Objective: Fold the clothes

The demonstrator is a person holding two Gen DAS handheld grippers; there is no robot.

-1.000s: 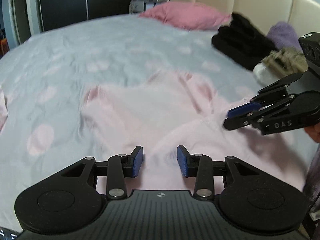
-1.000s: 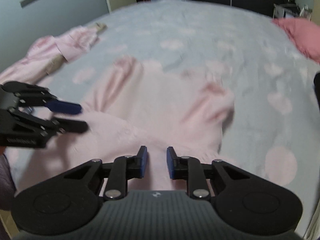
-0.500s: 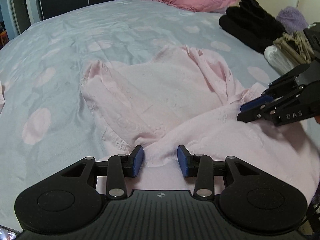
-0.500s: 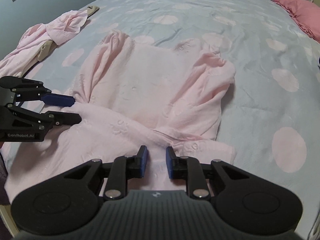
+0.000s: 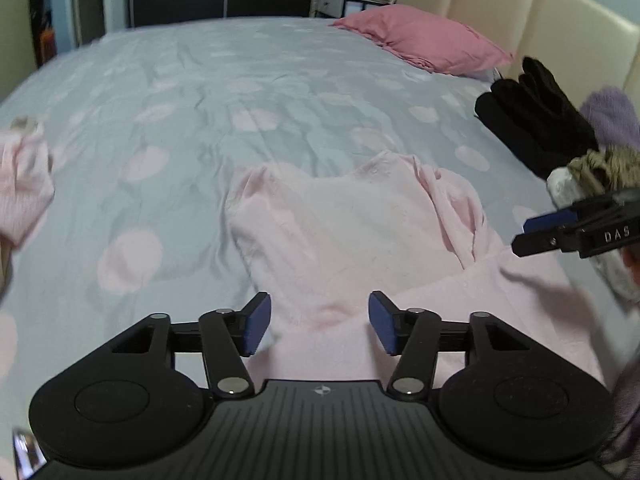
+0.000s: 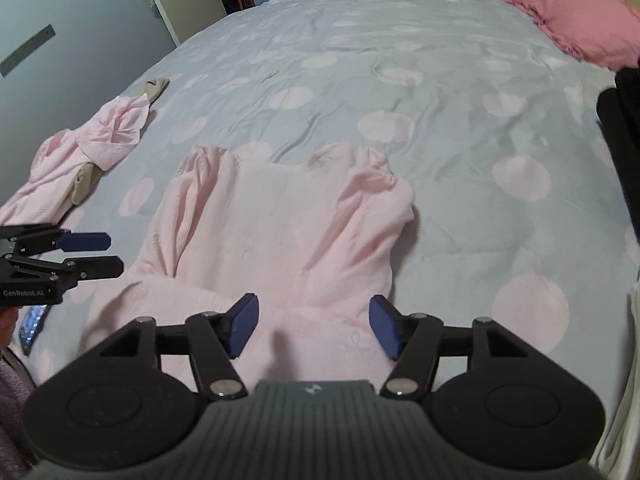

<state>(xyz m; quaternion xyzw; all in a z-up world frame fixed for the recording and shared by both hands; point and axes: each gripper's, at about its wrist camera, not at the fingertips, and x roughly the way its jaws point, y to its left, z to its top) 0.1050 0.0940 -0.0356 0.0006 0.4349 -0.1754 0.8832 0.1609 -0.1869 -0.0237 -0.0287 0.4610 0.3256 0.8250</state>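
A pale pink garment [image 5: 352, 232] [image 6: 280, 220] lies flat on the bed, its near edge folded up over its body. My left gripper [image 5: 319, 326] hovers over that near edge at the garment's left side. Its jaws are opening and the pads press on nothing. My right gripper [image 6: 313, 326] hovers over the same edge further right. Its jaws are opening too, with cloth below them but none pinched. Each gripper shows in the other's view: the right gripper [image 5: 536, 232] at the right border, the left gripper [image 6: 104, 254] at the left border.
The bed has a grey sheet with pink dots [image 6: 400, 80]. A second pink garment [image 6: 108, 136] and beige socks [image 6: 84, 184] lie at the far left. Black clothes [image 5: 532, 120], a purple item [image 5: 612, 120] and an olive item [image 5: 600, 168] sit by the headboard, near a pink pillow [image 5: 428, 40].
Both pairs of jaws have spread much wider. Both grippers have drawn back and slightly up from the garment, which looks smaller and farther off in both views.
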